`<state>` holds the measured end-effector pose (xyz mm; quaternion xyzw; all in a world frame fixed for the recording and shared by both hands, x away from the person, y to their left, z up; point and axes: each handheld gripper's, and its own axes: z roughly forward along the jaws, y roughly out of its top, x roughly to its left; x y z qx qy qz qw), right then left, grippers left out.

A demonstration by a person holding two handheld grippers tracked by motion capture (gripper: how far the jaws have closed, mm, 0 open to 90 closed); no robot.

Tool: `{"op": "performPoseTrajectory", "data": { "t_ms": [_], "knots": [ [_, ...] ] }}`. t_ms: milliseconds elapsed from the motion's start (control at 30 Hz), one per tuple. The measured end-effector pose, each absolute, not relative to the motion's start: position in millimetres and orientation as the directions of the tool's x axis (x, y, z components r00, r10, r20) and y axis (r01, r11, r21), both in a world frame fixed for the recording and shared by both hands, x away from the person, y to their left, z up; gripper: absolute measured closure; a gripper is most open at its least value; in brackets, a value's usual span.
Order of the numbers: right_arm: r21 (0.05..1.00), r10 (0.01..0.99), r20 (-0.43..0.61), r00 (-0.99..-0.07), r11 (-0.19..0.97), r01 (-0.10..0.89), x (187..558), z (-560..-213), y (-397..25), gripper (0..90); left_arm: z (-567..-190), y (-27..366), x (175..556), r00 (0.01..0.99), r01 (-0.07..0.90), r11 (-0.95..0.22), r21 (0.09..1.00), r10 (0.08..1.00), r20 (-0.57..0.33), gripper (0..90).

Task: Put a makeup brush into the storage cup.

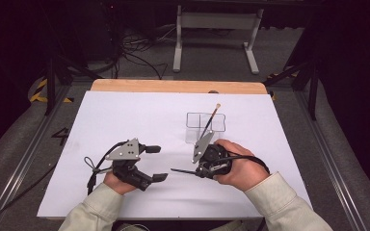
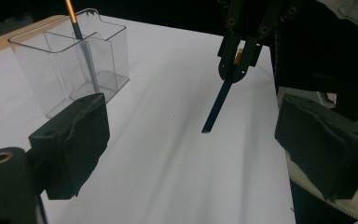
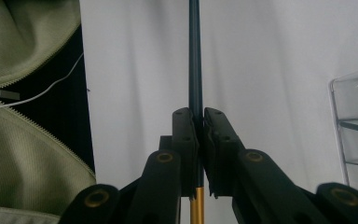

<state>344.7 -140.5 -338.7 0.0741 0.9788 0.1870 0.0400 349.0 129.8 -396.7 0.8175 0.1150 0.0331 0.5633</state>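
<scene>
Gripping a dark brush [image 1: 183, 171] crosswise near its gold ferrule, my right gripper [image 1: 203, 170] held it clear of the white sheet [image 1: 125, 120], long axis level and pointing left toward my left gripper [image 1: 155, 163], which hung open and empty. Just behind my right hand stood the clear holder [image 1: 196, 126], nearer that hand. I counted two brushes, one already leaning inside [image 1: 211, 120], and one holder.

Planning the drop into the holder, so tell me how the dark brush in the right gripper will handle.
The brush juts straight from the right gripper, so it is probably stiff. Thin and round-looking, it may roll on the white table. Pinched near its gold ferrule, it could pivot.
</scene>
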Motion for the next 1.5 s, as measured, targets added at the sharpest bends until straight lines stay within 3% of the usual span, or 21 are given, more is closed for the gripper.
{"op": "performPoseTrajectory", "data": {
  "t_ms": [667,1500],
  "knots": [
    [0.35,0.061,-0.085,-0.995,0.936,0.027,341.1,-333.1,-126.7,83.6,-403.4,118.8,350.3,0.985,0.137,-0.391,0.91,0.151,-0.083,24.5],
    [0.33,0.012,-0.105,-0.994,0.944,-0.024,343.2,-332.0,-117.3,83.6,-408.2,114.8,351.7,0.992,0.124,-0.461,0.879,0.083,-0.096,64.7]
  ]
}}
